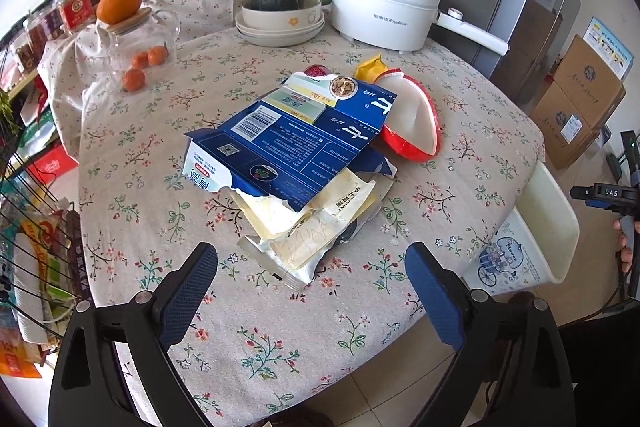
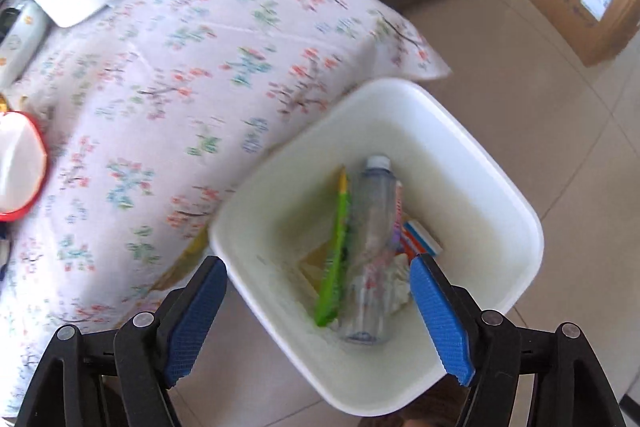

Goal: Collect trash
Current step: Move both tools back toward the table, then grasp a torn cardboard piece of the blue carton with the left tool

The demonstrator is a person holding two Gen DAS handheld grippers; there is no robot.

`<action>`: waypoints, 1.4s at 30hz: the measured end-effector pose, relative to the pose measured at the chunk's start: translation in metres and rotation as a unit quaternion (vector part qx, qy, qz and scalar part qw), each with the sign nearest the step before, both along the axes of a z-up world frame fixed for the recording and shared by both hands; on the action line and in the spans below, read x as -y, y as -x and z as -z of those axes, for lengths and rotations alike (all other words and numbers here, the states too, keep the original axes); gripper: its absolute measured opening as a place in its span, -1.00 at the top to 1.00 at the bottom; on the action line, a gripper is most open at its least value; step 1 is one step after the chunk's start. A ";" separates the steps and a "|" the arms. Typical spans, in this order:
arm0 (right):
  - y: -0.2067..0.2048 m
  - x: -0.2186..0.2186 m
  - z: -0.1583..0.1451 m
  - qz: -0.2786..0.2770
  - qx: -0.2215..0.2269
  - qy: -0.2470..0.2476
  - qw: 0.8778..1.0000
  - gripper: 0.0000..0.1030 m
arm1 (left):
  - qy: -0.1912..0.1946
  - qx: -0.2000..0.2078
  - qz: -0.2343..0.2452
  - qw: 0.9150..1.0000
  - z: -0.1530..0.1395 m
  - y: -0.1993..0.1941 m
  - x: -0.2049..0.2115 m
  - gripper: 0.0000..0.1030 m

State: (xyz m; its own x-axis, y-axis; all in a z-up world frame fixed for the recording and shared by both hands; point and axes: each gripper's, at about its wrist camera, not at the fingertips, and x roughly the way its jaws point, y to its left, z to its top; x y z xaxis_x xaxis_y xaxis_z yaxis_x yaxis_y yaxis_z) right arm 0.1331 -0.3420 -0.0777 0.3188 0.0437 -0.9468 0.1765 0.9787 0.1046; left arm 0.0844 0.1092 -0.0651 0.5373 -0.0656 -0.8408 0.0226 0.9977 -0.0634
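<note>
My left gripper (image 1: 312, 291) is open and holds nothing; it hangs over the near edge of the tabletop (image 1: 280, 359). My right gripper (image 2: 320, 311) is open too and empty, just above the white trash bin (image 2: 480, 131), which stands on the floor beside the right edge of the table.

In the bin I see already a clear plastic bottle (image 2: 372, 247), a green wrapper (image 2: 336, 259) and some smaller packets; this view is blurred, so I cannot tell exactly what they are. So I judge that part of the work is done.

Much is left. Just in front of my left gripper lies a cream snack bag (image 1: 308, 231), partly under a torn blue carton (image 1: 288, 139) in the middle of the tabletop. Behind it, touching the carton, lies a red and white bowl (image 1: 416, 123) on its side, and further back a yellow wrapper (image 1: 370, 67).
</note>
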 end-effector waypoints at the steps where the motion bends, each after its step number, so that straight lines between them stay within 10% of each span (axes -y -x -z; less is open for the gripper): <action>1: 0.001 -0.007 -0.005 -0.007 0.008 -0.001 1.000 -0.55 | -0.002 0.000 0.001 1.000 0.000 -0.001 0.000 -0.88; 33: -0.048 -0.210 -0.041 -0.212 0.083 -0.029 0.973 -0.62 | -0.027 -0.018 0.026 0.999 0.016 -0.075 -0.014 -0.91; 42: -0.069 -0.194 -0.037 -0.177 0.069 -0.033 0.981 -0.62 | -0.130 -0.011 0.068 0.989 0.037 -0.112 0.053 -0.87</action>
State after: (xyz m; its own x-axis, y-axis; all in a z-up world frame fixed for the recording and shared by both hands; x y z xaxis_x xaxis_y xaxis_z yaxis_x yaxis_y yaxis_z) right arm 0.2017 -0.1480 -0.0404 0.3966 0.2355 -0.8873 -0.1941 0.9662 0.1697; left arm 0.1961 0.0558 -0.1019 0.5198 0.0836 -0.8502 0.1600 0.9681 0.1930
